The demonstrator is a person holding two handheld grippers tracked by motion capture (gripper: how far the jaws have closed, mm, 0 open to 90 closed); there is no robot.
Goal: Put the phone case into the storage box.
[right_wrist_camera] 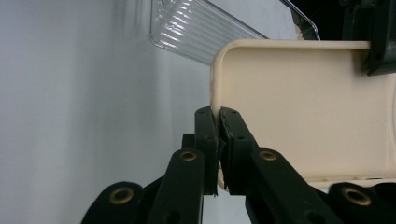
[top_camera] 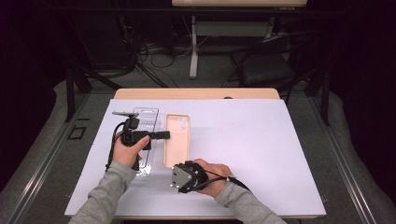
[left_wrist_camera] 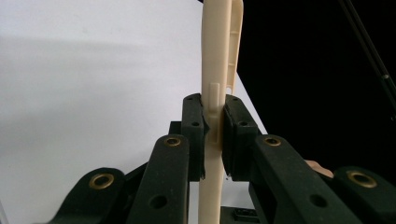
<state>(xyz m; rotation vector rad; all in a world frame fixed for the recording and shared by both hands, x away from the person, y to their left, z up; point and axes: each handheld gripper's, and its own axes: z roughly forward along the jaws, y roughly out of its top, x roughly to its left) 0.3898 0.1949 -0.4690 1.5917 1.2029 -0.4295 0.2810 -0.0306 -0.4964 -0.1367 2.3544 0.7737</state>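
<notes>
A white sheet (top_camera: 261, 154) covers a wooden table (top_camera: 196, 93) seen from above, with dark floor and cables behind it. At the left of the sheet lies a clear plastic tray (top_camera: 148, 116), ribbed and see-through, set lengthwise away from the person. Over it, the person's left hand (top_camera: 128, 149) holds the left gripper (top_camera: 164, 135), which points to the right across the tray and reaches the near long edge of a cream phone case (top_camera: 177, 140). The case lies just right of the tray, open side up, its camera cutout at the far end. In the left gripper view, the two black jaws are clamped on the case's thin side wall (left_wrist_camera: 215, 116), one jaw on each face of it. Further right and nearer the person, the right hand (top_camera: 212, 179) holds the right gripper (top_camera: 180, 167) at the case's near end. In the right gripper view, its jaws are pressed together on the case's edge close to a rounded corner (right_wrist_camera: 218, 116), with the case's inner surface spreading to the right and the clear tray beyond it. Both forearms wear grey sleeves (top_camera: 105, 196).
</notes>
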